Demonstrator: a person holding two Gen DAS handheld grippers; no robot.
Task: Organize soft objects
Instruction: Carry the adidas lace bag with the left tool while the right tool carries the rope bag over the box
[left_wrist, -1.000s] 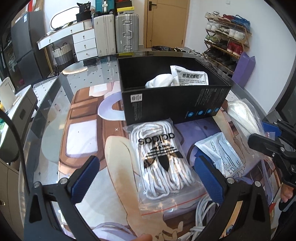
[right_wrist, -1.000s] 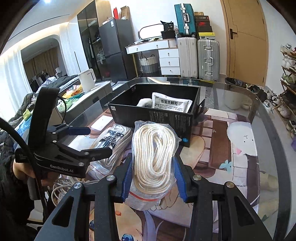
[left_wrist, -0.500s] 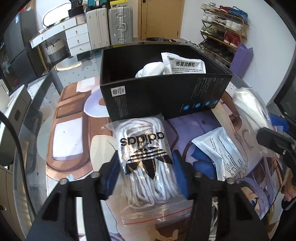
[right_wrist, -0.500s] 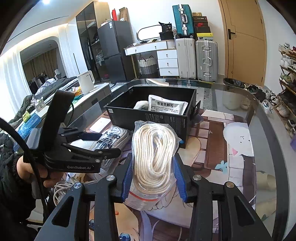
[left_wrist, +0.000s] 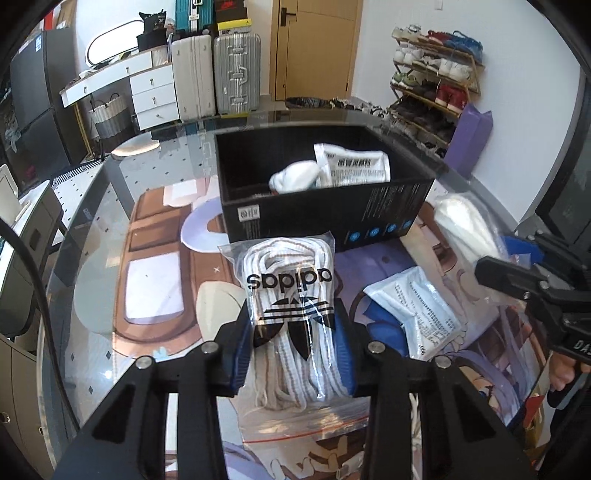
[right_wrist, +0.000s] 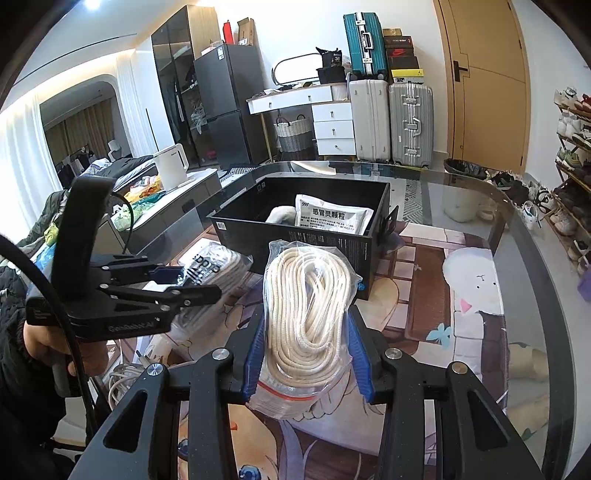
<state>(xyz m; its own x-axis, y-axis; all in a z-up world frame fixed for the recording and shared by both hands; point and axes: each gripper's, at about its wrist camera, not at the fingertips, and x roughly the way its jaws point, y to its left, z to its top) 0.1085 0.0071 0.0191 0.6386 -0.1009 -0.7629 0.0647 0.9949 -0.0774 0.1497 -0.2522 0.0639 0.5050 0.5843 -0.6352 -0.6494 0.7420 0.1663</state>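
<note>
At 12 o'clock sits the black box (left_wrist: 325, 218); left tongs (left_wrist: 293, 347) clamp the adidas lace bag (left_wrist: 290, 295), right tongs (right_wrist: 306, 350) clamp the rope bag (right_wrist: 308, 299), both need lifting over its rim.

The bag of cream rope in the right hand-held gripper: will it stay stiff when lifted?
Probably not. The bag of cream rope holds loose coils, so its free end may sag. Its glossy plastic looks slippery between the right hand-held gripper pads.
</note>
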